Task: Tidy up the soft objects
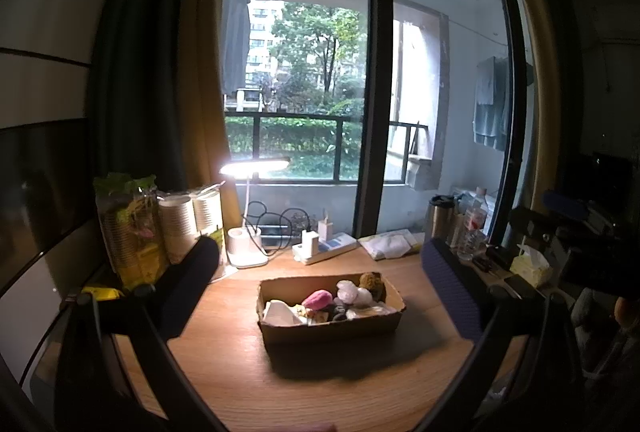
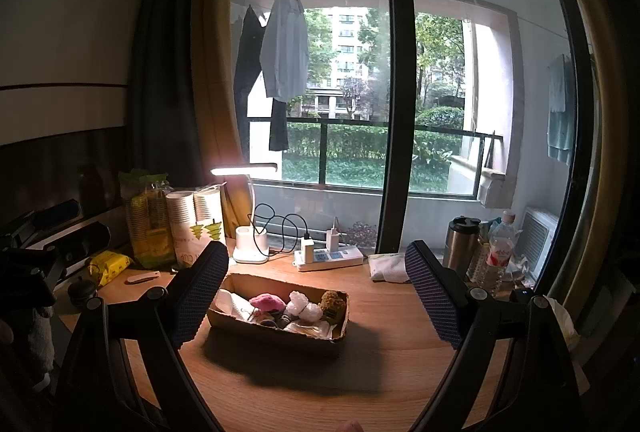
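A shallow cardboard box (image 1: 332, 328) (image 2: 276, 334) stands on the wooden desk (image 1: 320, 392). It holds several soft objects: a pink one (image 1: 318, 299) (image 2: 267, 302), white fluffy ones (image 1: 352, 294) (image 2: 304, 306), a brownish one (image 1: 372, 282) (image 2: 333, 301) and white cloth or paper (image 1: 280, 312). My left gripper (image 1: 320, 284) is open and empty, held above the desk in front of the box. My right gripper (image 2: 316, 288) is open and empty, with the box between and beyond its fingers.
A lit desk lamp (image 1: 250, 232) (image 2: 250, 228), a power strip (image 1: 324, 248) (image 2: 330, 258), stacked paper cups (image 1: 188, 220) (image 2: 192, 220) and a yellow packet (image 2: 108, 266) line the back left. A steel tumbler (image 2: 460, 244), water bottle (image 2: 498, 256) and tissues (image 1: 530, 264) stand at the right.
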Demonstrator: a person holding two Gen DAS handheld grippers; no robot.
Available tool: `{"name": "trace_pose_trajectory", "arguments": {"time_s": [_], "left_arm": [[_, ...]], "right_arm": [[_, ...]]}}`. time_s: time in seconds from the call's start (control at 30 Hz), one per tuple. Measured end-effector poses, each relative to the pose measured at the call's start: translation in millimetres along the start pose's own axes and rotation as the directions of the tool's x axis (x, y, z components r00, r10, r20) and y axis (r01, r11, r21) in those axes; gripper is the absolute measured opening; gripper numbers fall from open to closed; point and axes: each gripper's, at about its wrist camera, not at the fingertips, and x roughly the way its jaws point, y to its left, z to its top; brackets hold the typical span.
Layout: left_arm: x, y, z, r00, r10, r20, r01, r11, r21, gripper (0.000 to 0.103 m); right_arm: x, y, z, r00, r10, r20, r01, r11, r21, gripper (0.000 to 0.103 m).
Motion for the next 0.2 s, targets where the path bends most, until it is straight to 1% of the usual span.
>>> {"name": "trace_pose_trajectory", "arguments": {"time_s": [0.07,0.13,0.2], "left_arm": [[0.5,1.3,0.0,1.000,-0.001,0.003,0.001,1.000,-0.006,0.102],[0.0,5.4,-0.1,1.000,0.014,0.012,-0.014,0.999,-0.032,0.102],[2.1,11.0,0.8,1.000,0.015,0.008,-0.014,0.998,-0.063,0.102]], "right_arm": [[0.3,-1.5,0.1,1.000,0.000,0.000,0.000,1.000,0.000,0.092],[0.6,-1.7,-0.3,1.000,0.000,0.000,0.000,1.000,-0.001,0.092],[0.9,-1.8,-0.8,1.000,-0.003,-0.002,0.003,1.000,-0.003,0.092]]}}
